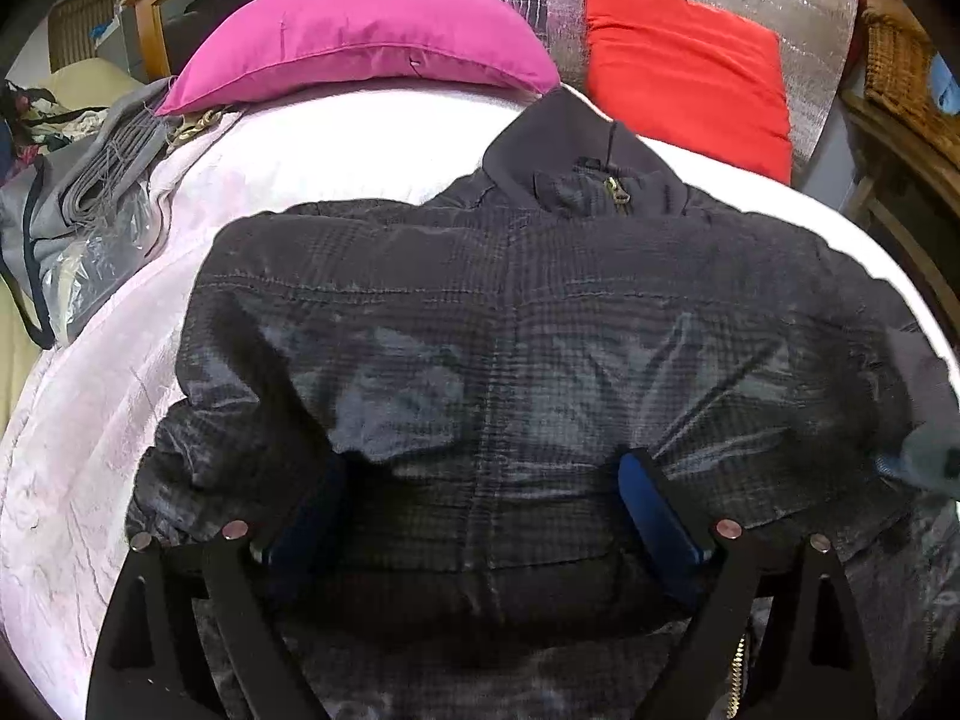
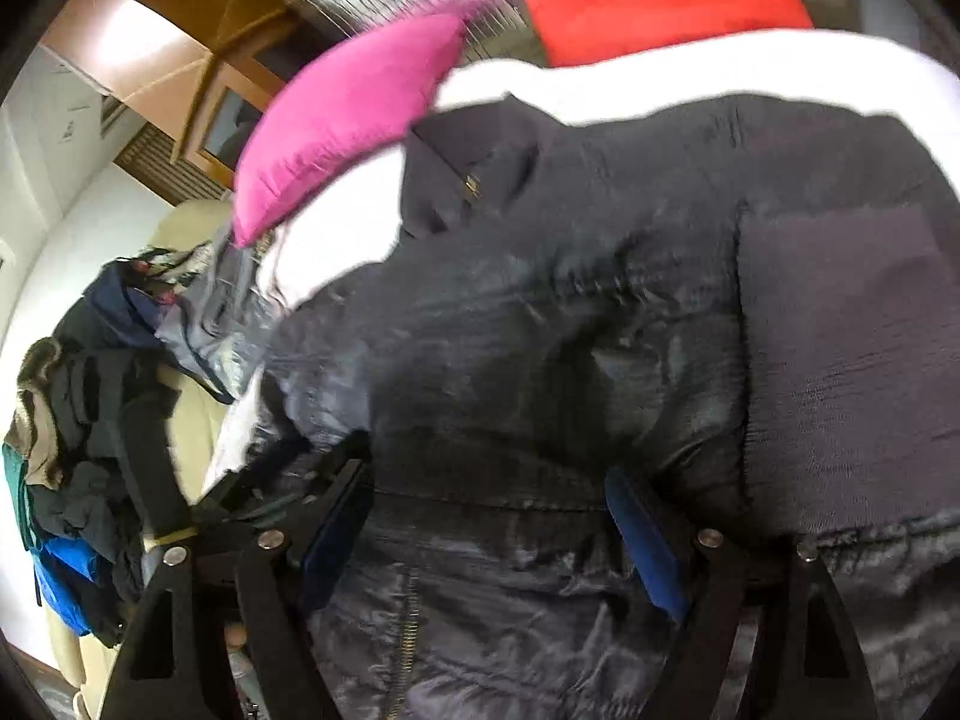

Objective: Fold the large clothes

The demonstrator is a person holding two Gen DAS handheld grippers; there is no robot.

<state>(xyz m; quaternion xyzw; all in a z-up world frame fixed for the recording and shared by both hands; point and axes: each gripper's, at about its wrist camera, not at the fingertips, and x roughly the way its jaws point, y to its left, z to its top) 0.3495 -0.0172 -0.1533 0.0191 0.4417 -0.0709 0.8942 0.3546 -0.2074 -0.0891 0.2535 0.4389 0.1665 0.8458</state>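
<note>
Holding both tools over the dark jacket (image 1: 510, 330) spread flat on the white bed (image 1: 336, 150), you keep the left fingers (image 1: 480, 498) and right fingers (image 2: 492, 516) wide apart, gripping nothing, collar toward the pink pillow (image 1: 360, 36)

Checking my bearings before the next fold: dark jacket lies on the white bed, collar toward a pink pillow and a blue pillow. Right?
Not quite: the second pillow is red, not blue, as the left wrist view shows. The dark jacket, white bed and pink pillow are as stated.
</note>
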